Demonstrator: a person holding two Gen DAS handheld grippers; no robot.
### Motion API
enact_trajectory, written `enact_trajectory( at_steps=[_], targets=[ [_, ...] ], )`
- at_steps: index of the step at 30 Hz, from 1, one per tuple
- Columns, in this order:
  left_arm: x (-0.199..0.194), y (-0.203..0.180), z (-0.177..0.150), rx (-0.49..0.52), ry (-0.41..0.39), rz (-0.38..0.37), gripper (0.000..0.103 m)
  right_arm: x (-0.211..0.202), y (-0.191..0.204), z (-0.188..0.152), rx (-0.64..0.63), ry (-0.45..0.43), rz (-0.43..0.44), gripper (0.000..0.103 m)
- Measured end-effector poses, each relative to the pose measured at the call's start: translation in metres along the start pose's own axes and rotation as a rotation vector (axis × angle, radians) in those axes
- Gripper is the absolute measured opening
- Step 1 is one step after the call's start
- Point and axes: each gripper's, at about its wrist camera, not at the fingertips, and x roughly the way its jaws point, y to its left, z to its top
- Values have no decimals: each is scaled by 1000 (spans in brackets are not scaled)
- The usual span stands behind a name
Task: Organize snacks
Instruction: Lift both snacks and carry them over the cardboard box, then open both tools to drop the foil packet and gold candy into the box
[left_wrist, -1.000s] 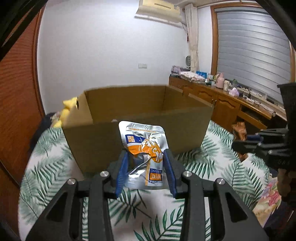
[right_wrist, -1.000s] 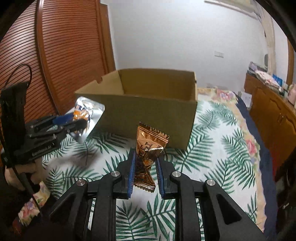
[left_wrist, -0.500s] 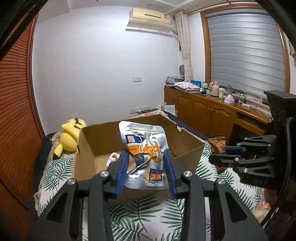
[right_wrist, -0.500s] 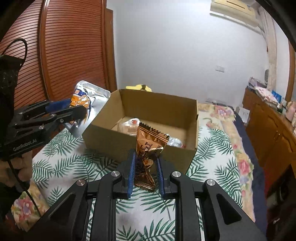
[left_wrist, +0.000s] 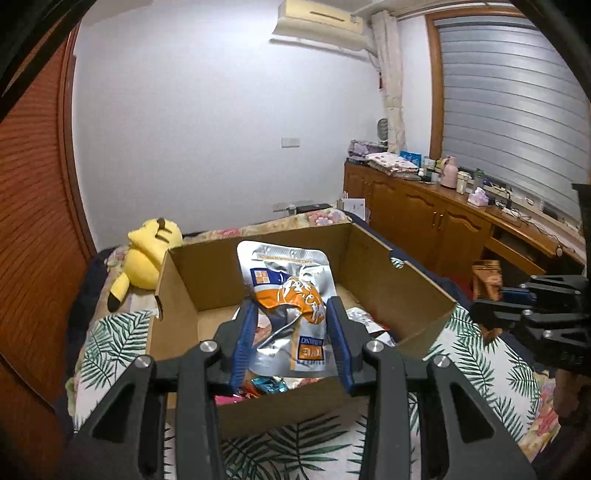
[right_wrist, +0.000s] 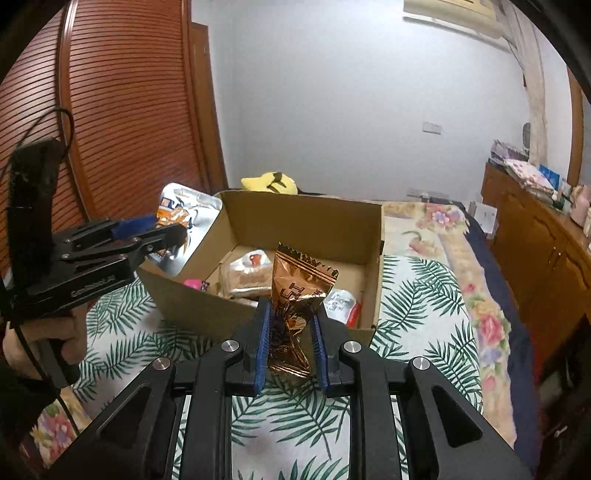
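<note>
My left gripper (left_wrist: 291, 339) is shut on a silver and orange snack pouch (left_wrist: 288, 295) and holds it above the near edge of an open cardboard box (left_wrist: 369, 254). My right gripper (right_wrist: 290, 343) is shut on a copper-brown candy wrapper (right_wrist: 295, 295) and holds it just in front of the box's near wall (right_wrist: 192, 306). Several snack packets (right_wrist: 251, 273) lie on the box floor. The left gripper and its pouch also show in the right wrist view (right_wrist: 170, 232), at the box's left corner. The right gripper with the wrapper shows in the left wrist view (left_wrist: 517, 302).
The box stands on a bed with a palm-leaf sheet (right_wrist: 417, 295). A yellow plush toy (left_wrist: 147, 254) lies behind the box. A wooden cabinet (left_wrist: 424, 218) with clutter runs along the right wall. A slatted wooden door (right_wrist: 122, 110) is on the left.
Both grippers have risen and moved toward the box with their snacks still held. The box interior and its packets now show in both views. The left pouch is now over the box edge.
</note>
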Motion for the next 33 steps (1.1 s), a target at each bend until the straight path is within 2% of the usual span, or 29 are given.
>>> enact_trajectory(
  at_steps=[8, 15, 21, 23, 25, 33],
  targets=[
    [31, 21, -8, -55, 64, 19, 37, 23, -3, 10, -4, 16, -31, 19],
    [43, 28, -18, -60, 93, 46, 38, 51, -3, 14, -11, 42, -48, 19],
    [53, 30, -20, -50, 109, 16, 39, 77, -2, 16, 3, 49, -21, 19],
    [56, 32, -18, -58, 110, 7, 44, 85, 0, 17, -2, 55, -13, 19],
    [57, 33, -15, -63, 99, -5, 57, 91, 3, 18, -10, 61, -9, 19],
    [60, 33, -15, -64, 94, -10, 60, 112, 6, 17, -10, 82, 12, 19]
  ],
)
